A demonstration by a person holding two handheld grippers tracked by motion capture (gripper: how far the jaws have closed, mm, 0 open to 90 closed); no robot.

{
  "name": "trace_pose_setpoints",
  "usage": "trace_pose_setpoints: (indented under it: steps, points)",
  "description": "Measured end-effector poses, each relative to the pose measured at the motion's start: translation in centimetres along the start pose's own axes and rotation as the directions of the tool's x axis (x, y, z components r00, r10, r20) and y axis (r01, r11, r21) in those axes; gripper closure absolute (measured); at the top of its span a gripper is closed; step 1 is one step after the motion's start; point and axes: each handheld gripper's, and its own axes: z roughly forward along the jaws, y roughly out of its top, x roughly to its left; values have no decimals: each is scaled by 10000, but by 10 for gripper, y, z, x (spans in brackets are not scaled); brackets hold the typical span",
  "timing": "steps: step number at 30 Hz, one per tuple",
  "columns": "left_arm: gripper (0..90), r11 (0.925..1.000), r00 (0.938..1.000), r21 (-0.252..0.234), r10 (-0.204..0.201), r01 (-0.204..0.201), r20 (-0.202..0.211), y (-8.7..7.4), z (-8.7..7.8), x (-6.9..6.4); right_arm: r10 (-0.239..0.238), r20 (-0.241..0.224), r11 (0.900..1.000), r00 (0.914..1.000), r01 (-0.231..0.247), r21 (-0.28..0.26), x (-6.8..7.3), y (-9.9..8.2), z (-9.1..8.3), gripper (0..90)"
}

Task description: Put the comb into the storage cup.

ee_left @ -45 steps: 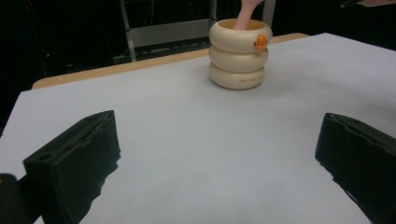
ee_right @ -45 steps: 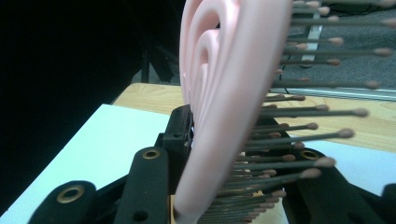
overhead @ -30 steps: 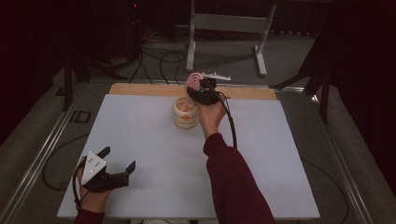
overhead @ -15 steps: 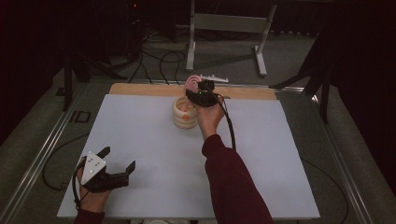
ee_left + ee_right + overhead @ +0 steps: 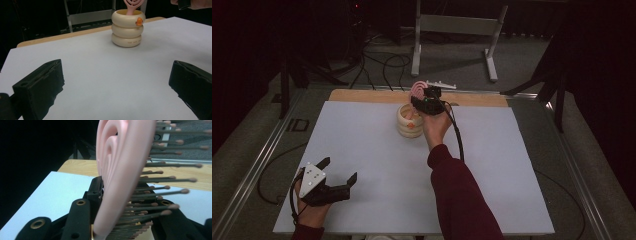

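Note:
A cream holder [image 5: 409,123] made of three stacked rings stands at the back middle of the white mat [image 5: 362,150]. A pink hairbrush [image 5: 417,90] stands upright with its handle down inside the holder [image 5: 128,28]. My right gripper [image 5: 422,100] is shut on the hairbrush head [image 5: 120,170], whose bristles point right in the right gripper view. The brush [image 5: 133,5] rises out of the holder's mouth in the left gripper view. My left gripper [image 5: 339,168] rests at the near left of the mat, open, with nothing between its jaws [image 5: 115,82].
A strip of bare wooden tabletop [image 5: 362,96] runs behind the mat. Metal rails [image 5: 257,170] border the table's sides. Beyond the table stand a grey metal frame [image 5: 452,30] and loose cables [image 5: 377,65] on the floor.

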Motion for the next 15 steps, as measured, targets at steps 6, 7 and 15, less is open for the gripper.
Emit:
trace_pose_setpoints:
  steps: [6, 7, 15]
  points:
    - [3, 10000, 10000, 17, -11, 11, 5, 0, 0, 0, 53, 16, 10000, 10000, -53, -16, -1, -1, 0, 640]
    - [3, 10000, 10000, 16, -4, 4, 7, 0, 0, 0, 72, 16, 10000, 10000, -72, -5, -1, -1, 0, 640]
    - [3, 10000, 10000, 29, -8, 8, 17, -1, 1, -1, 74, -11, 10000, 10000, -74, 6, -1, 0, -1, 640]
